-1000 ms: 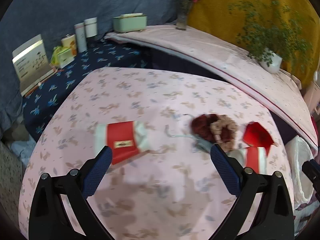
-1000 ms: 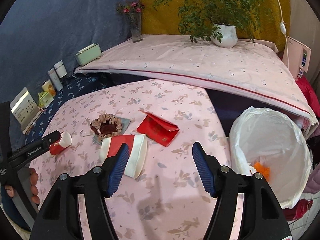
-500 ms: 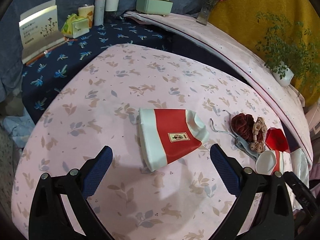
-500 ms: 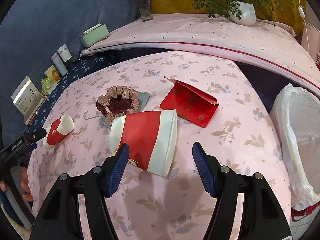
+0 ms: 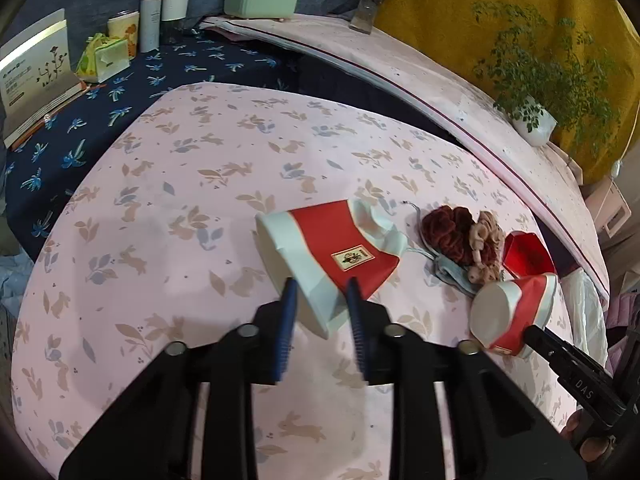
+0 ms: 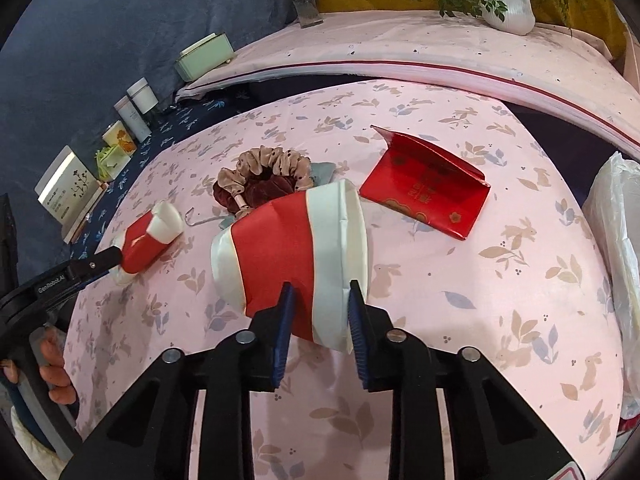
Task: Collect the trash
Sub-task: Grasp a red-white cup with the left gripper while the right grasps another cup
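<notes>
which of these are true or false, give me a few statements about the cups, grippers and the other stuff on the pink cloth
1. Each gripper has a red and white paper cup between its fingers. True: the left gripper is closing on the crushed cup, the right gripper on the other cup.
2. Both cups stand upright. False: both lie on their sides.
3. The red envelope is inside the white trash bag. False: it lies on the pink cloth, apart from the bag.
4. Two scrunchies, one beige and one dark red, lie behind the right gripper's cup. True.
</notes>
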